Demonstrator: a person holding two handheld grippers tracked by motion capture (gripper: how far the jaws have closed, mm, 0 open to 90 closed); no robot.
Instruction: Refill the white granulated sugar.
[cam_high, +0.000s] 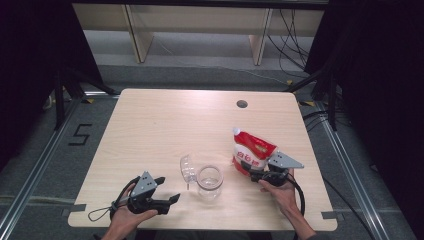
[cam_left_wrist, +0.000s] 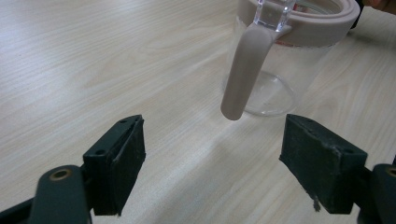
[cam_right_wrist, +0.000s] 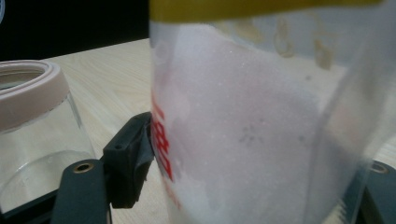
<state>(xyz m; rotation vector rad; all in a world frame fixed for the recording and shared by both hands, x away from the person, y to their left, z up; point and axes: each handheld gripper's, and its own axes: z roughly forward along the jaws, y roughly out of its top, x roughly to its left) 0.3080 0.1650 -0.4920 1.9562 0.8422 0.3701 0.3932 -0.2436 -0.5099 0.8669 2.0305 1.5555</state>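
Nearest me, at the lower left of the high view, my left gripper (cam_high: 167, 202) rests on the light wooden table (cam_high: 150, 125) with its 2 jaws spread and nothing between them. In the left gripper view they point at the beige handle (cam_left_wrist: 245, 70) of the clear glass jar with a beige rim (cam_high: 209, 181), which stands just right of that gripper, lid open.

At the lower right, my right gripper (cam_high: 252, 175) pinches the red and white pouch of white granules (cam_high: 251, 151) low on its body; in the right gripper view the left pad (cam_right_wrist: 133, 158) presses its side.

I judge the risk lies in tipping: the soft pouch could buckle or slip in so low a grip and spill beside the jar. With the jar unheld, a nudge from the pouch could shove it or tip it over.
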